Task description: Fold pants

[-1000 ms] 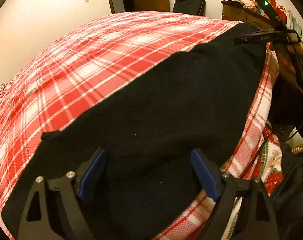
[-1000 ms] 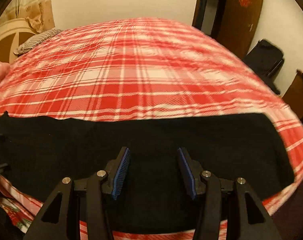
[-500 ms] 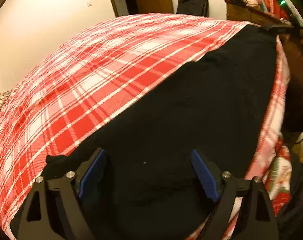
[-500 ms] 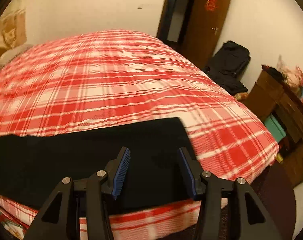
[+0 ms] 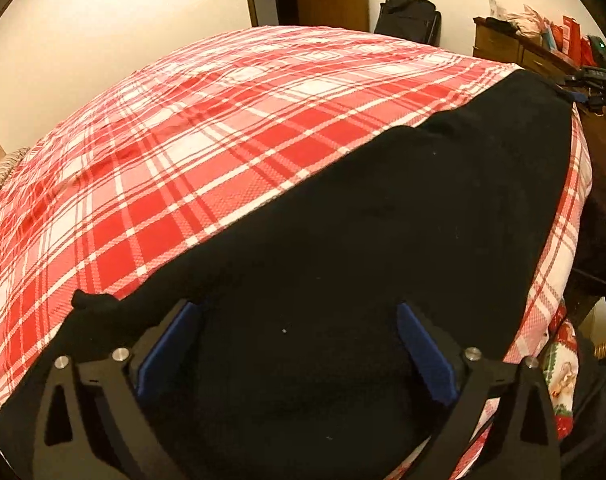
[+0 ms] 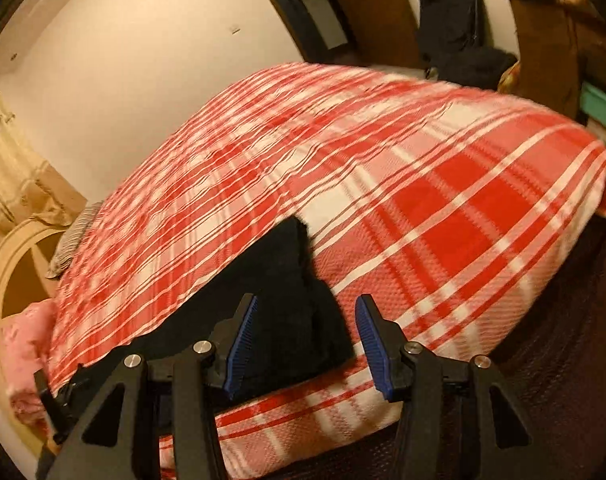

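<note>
right gripper (image 6: 306, 344) swings off mid-cloth to black fabric pants' (image 6: 287, 304) end at 12 o'clock, jaws apart | left gripper (image 5: 299, 354) stays over cloth, jaws apart | red-white plaid bedspread (image 5: 207, 128) | end grasp looks next

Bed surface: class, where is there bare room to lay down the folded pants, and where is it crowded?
Free: the plaid bedspread beyond the black pants, toward the far wall, and the patch past their end. Crowded: the near edge, where the pants lie under the open left gripper and right gripper.
</note>
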Available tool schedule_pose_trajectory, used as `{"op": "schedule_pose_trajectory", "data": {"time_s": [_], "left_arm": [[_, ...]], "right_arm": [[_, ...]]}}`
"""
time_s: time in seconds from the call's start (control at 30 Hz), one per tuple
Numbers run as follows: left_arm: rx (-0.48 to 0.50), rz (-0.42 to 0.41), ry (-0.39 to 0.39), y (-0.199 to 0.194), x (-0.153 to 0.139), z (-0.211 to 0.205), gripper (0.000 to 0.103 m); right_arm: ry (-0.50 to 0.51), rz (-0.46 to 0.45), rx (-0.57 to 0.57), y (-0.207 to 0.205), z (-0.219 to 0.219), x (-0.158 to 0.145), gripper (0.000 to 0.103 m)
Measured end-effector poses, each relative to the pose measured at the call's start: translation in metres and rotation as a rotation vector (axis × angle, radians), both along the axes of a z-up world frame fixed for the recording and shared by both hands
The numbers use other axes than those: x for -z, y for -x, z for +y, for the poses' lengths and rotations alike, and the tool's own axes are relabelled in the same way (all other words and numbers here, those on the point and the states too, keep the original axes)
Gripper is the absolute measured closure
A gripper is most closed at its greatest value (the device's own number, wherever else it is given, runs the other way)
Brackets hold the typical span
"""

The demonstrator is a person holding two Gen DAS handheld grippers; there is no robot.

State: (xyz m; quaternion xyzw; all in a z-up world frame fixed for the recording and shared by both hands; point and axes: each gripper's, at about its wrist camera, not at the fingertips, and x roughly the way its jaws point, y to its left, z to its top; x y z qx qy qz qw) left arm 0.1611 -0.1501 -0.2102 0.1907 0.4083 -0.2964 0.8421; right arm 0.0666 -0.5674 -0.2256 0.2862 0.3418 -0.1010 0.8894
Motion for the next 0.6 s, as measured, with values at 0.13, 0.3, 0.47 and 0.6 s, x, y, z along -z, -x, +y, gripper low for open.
{"op": "schedule_pose_trajectory", "data": {"time_s": [0.13, 0.3, 0.47, 0.6], "left_arm": [[-0.009, 0.014, 0.006, 0.000, -0.004, 0.001, 0.001], [-0.018, 0.012, 0.023, -0.001, -0.009, 0.003, 0.001], [-0.036, 0.039, 0.029, -0.003, -0.007, 0.003, 0.001], [-0.027, 0.035, 0.038, -0.002, -0.012, 0.000, 0.001]], "right_arm": [[0.053, 0.029, 0.032, -0.001, 0.002, 0.000, 0.053], [0.058, 0.028, 0.050, 0.003, -0.002, 0.003, 0.053], [-0.026, -0.022, -0.029, -0.001, -0.001, 0.008, 0.059], [-0.004, -0.022, -0.013, -0.003, -0.003, 0.014, 0.074]]}}
